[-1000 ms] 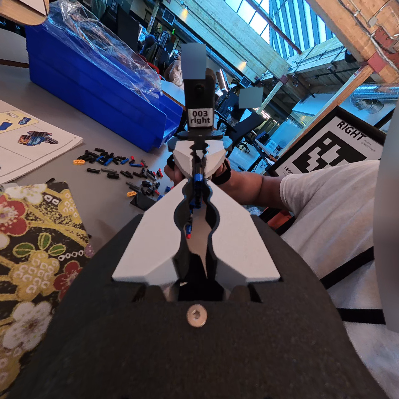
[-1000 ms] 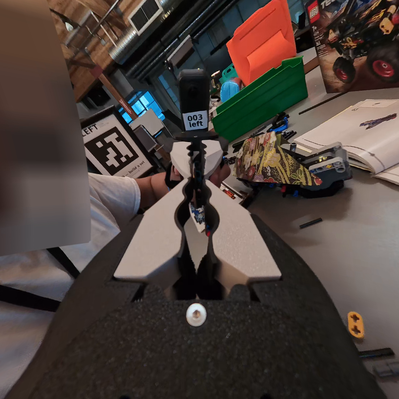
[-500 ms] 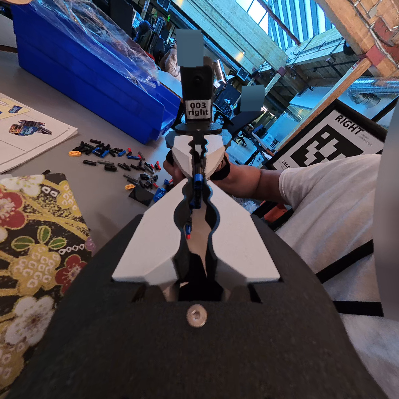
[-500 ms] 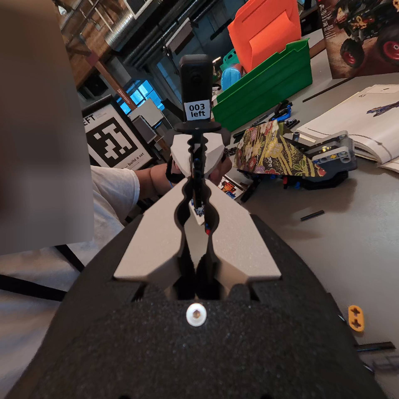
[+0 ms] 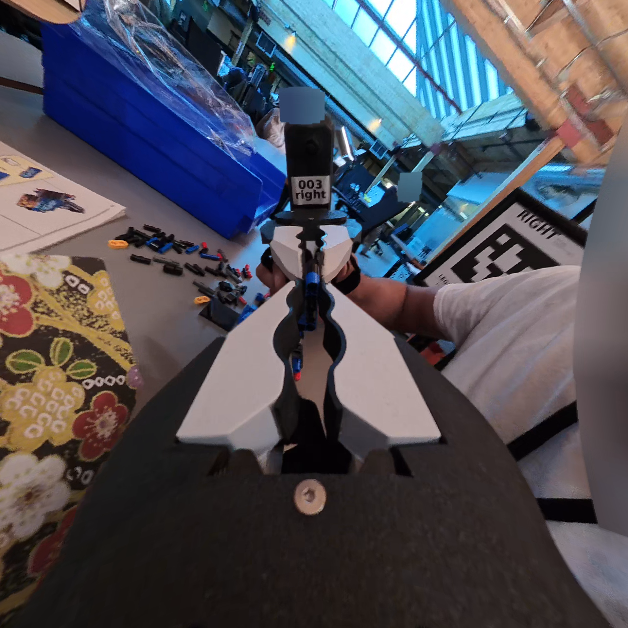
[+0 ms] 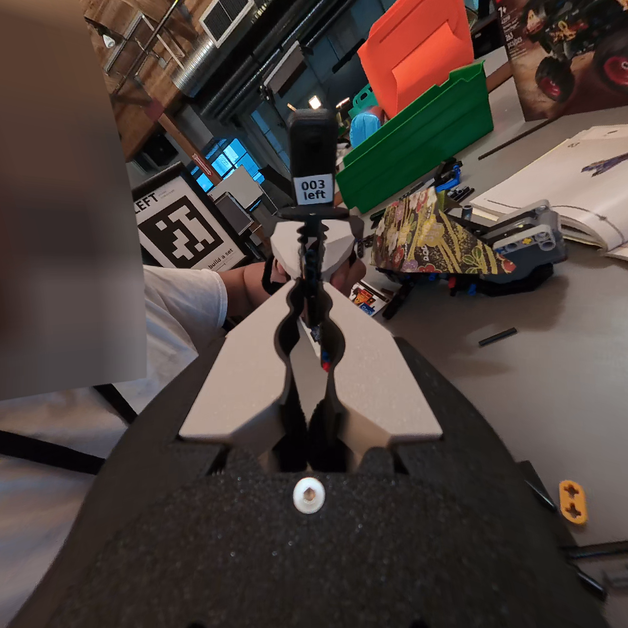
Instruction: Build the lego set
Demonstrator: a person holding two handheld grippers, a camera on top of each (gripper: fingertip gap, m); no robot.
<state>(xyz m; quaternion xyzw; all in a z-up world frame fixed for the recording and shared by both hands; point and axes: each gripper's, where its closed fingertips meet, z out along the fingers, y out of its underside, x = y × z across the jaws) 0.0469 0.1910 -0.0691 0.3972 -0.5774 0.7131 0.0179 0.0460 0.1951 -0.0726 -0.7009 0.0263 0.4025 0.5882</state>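
Small black-and-blue lego piece (image 5: 310, 299) held in mid-air above the bench (image 5: 159, 306), between the two grippers, nose to nose. Appears to be a slim beam with blue pins and a red tip; exact make-up too small to tell.

Left gripper (image 5: 308, 307): fingers narrow, clamped on near end of the piece. Right gripper (image 6: 311, 306): fingers likewise narrow, closed on the opposite end. Same piece or two mating halves: cannot tell.

Handling, judged: very light, rigid plastic, smooth and apt to twist or pop out under side load. Pins small; press fit likely needs straight axial push, not bending. Best hold on flat beam sides, close to the joint, pins left clear.

Outward: loose pile of black, blue and red pins (image 5: 190, 258) on bench, beyond the left fingers; yellow link (image 5: 117, 243) at pile's far edge. Part-built grey and black model (image 6: 523, 251) on bench, half under flowered cloth (image 6: 431, 238). Black axle (image 6: 498, 337) lying alone nearer in. Instruction booklet (image 6: 577, 190) open behind the model; green bin (image 6: 421, 146) and blue bin (image 5: 146, 136) further back.

Step judged: joining small parts in hand; build well short of done.
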